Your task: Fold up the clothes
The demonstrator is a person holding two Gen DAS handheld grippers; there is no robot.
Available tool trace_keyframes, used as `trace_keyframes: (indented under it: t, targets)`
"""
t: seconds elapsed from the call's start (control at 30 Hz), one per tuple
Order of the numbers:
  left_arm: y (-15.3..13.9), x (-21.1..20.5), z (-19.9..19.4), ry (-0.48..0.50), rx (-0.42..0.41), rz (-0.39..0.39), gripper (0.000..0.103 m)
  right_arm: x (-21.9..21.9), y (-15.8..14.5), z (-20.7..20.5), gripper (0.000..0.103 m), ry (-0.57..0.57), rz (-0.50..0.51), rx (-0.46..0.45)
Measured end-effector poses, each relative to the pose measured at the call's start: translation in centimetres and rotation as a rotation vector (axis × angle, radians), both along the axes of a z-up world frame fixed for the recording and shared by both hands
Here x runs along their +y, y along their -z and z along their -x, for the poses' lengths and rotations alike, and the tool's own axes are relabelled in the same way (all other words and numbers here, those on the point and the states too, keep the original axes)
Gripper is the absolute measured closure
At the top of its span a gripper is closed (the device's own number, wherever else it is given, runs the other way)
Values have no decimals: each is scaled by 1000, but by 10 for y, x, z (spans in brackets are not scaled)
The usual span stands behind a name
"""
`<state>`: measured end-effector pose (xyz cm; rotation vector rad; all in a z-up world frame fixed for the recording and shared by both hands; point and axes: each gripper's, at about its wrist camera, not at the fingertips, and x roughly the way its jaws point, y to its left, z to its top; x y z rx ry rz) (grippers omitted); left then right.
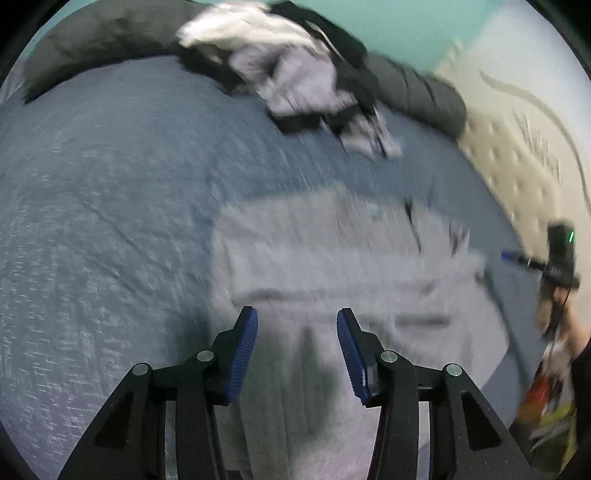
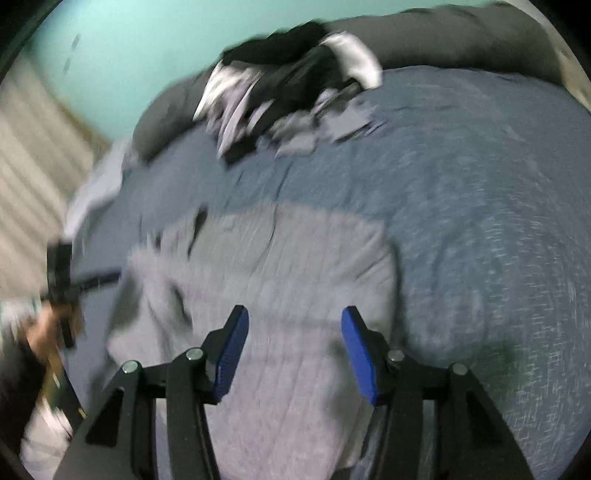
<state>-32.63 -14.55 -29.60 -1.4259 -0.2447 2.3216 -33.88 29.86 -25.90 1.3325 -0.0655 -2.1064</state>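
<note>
- While both views are smeared by motion, I can still read my left gripper [image 1: 297, 317] and right gripper [image 2: 294, 317]: each stands with jaws parted and nothing between the blue pads [image 1: 246, 350].
- Grey garment [image 1: 332, 266] lies flat on the blue bedspread [image 1: 110, 184], directly beneath both sets of fingers; neither pad touches it, as far as the blur allows.
- Its outline looks squared off, so I judge one fold complete and the cloth let go to settle.
- An unsorted heap of clothes [image 2: 288, 92], black, white and grey, rests against the dark pillows [image 2: 461, 33] at the far end, well apart from the garment, presumably the pile awaiting folding.
- My other gripper shows at each view's edge, beside the garment's side.
</note>
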Motion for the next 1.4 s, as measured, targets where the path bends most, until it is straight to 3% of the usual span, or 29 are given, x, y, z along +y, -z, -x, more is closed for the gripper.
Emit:
trace_keyframes:
  t: [0.2,0.33,0.53,0.7,0.9,1.0,1.2,1.4]
  targets:
    - [30,18,4,43,-35,79,55,-30,45,-27,54,-157,-171,-23]
    - [39,20,15,42,-36,104,55,-36,69,-17,57,-159,-254,-25]
    - [34,19,45,12,8,127,55,-43,71,13,61,-116,-337,100]
    - [24,7,76,-78,50,118,55,-37,57,52,62,1,-310,164]
    - [10,-23,86,-197,106,35,54,-14,41,69,62,64,-223,180]
    - [6,-32,80,-191,139,12,54,-3,38,64,62,78,-171,204]
    - [12,-32,69,-145,142,55,54,31,31,56,61,170,-56,210]
    - [-4,-40,59,-159,221,-16,49,26,42,57,61,139,-91,172]
